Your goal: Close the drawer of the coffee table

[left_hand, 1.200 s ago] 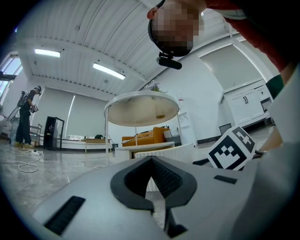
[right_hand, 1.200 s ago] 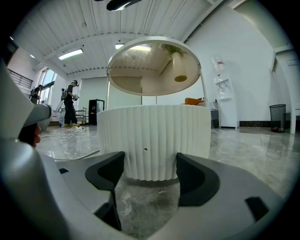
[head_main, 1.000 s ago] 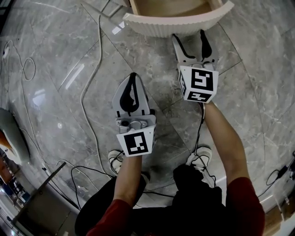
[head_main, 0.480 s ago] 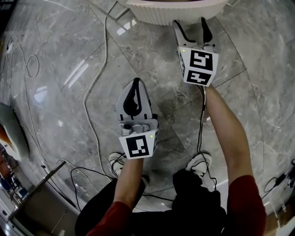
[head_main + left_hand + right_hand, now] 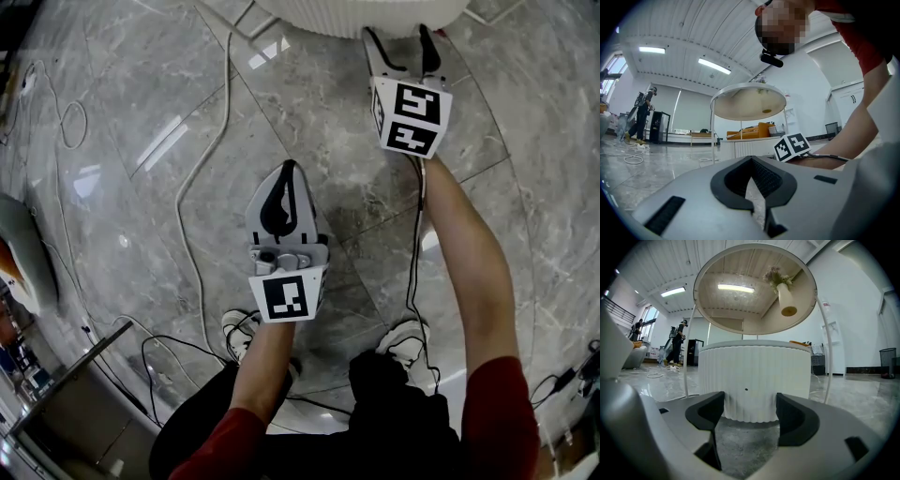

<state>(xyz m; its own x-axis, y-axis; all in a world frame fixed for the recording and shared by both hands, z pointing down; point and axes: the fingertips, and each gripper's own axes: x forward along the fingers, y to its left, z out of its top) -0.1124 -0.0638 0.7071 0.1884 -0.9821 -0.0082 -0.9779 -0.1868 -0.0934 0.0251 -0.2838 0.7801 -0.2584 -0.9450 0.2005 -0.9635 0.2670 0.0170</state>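
Note:
The drawer's white ribbed front (image 5: 361, 14) shows at the top edge of the head view. My right gripper (image 5: 399, 39) is open, its two black fingertips right at that front. In the right gripper view the ribbed drawer front (image 5: 754, 380) fills the space between the open jaws of the right gripper (image 5: 750, 412), under the coffee table's round top (image 5: 754, 287). My left gripper (image 5: 285, 176) is shut on nothing and hangs over the floor, well back from the drawer. The left gripper (image 5: 751, 163) looks toward the coffee table (image 5: 749, 101).
White and black cables (image 5: 202, 169) run across the grey marble floor. The person's shoes (image 5: 239, 328) stand below the grippers. A metal frame (image 5: 75, 403) sits at the bottom left. A vase (image 5: 785, 298) stands on the table top. People (image 5: 677, 341) stand far off.
The right gripper has moved forward along with the drawer front; the drawer's open inside is no longer visible in the head view. The left gripper drifted slightly forward, still shut.

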